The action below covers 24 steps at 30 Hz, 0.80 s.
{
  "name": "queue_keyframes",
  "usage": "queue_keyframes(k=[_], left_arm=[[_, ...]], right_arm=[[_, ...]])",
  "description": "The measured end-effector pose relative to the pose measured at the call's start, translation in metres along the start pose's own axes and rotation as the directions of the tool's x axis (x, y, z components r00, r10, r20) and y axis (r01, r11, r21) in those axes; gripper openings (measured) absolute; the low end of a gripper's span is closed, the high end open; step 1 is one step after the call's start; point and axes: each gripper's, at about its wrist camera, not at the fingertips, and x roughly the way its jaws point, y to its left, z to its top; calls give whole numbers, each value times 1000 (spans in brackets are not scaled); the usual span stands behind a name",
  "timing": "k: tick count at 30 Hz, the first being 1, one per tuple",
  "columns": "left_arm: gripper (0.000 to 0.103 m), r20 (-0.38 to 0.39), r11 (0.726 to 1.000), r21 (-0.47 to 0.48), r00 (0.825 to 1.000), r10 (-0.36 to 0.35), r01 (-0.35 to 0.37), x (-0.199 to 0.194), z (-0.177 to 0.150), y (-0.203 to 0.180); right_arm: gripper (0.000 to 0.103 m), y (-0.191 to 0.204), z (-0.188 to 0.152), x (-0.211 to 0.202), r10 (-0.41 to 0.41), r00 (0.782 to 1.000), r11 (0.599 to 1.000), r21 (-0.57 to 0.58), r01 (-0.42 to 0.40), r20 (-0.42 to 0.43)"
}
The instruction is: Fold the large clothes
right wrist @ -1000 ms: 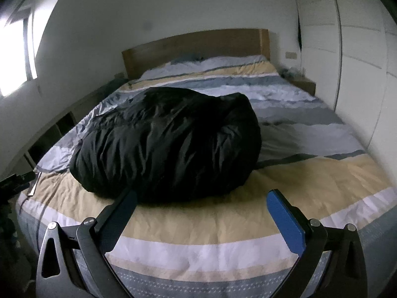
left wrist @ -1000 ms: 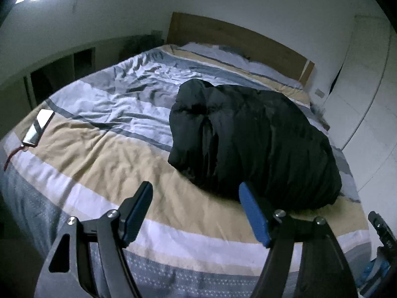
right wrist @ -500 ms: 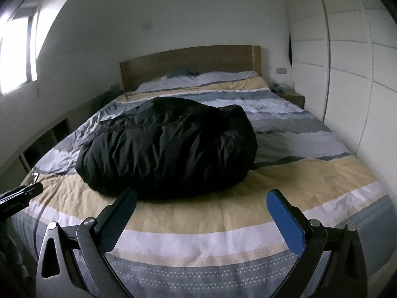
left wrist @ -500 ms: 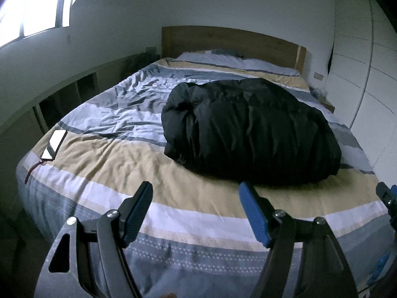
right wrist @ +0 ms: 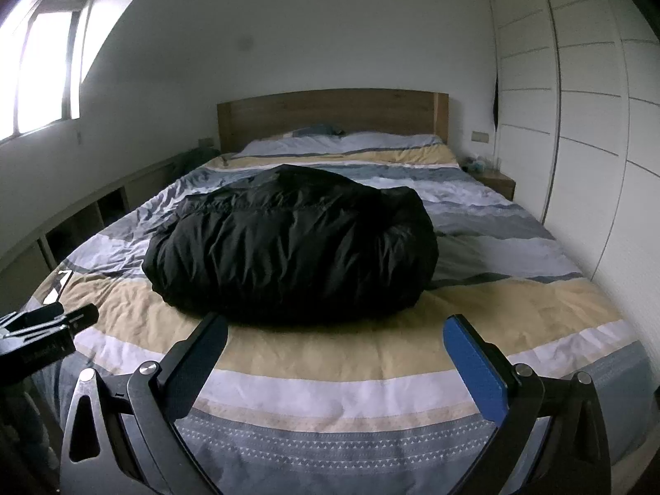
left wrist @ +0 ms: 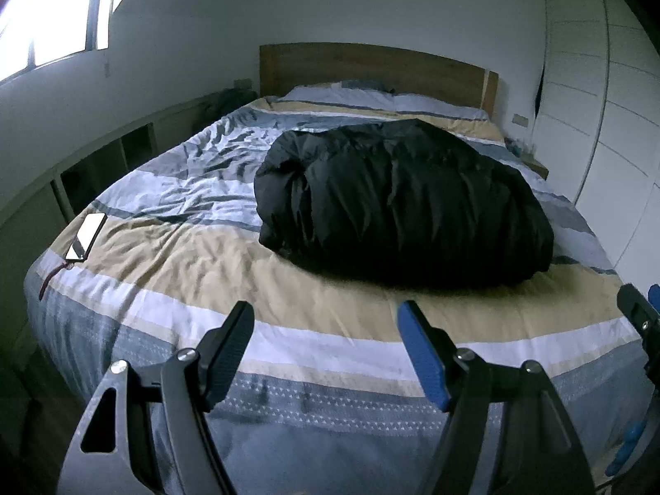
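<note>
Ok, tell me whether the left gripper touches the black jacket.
Apart. Left wrist view: the open left gripper hangs short of the black jacket, striped duvet showing between.

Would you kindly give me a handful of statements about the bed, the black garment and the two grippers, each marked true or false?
1. The black puffy jacket lies bundled on the striped duvet. True.
2. The left gripper is clamped on the jacket. False: its jaws are open and empty, short of the jacket, over the foot of the bed.
3. A phone lies near the bed's left edge. True.
4. The right gripper is holding a corner of the duvet. False: its jaws are open with nothing between them.
5. The jacket hangs over the wooden headboard. False: it lies on the duvet, well short of the headboard.
</note>
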Motion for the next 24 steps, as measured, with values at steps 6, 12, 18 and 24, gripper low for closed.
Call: queue_keyframes(k=[6,12,18,24], left_arm=[[71,-14,1000,27,1000,-1,1,3,-13,-17],[71,-7,998,61,1000,-20,20,4,-20,-27],[71,11,999,37,1000,-18,18,4,-17,-17],[71,8,999,30,1000,-24,24,4,-16,-15]], right_arm=[[103,4,-3,3,3,1000,1000,-14,-3,-6],[103,9,-10,7,1,1000,999,-34,-1,-24],[103,10,-10,9,2,1000,999,-35,-2,-25],[103,11,-15,14,4,999,999,-37,-5,-34]])
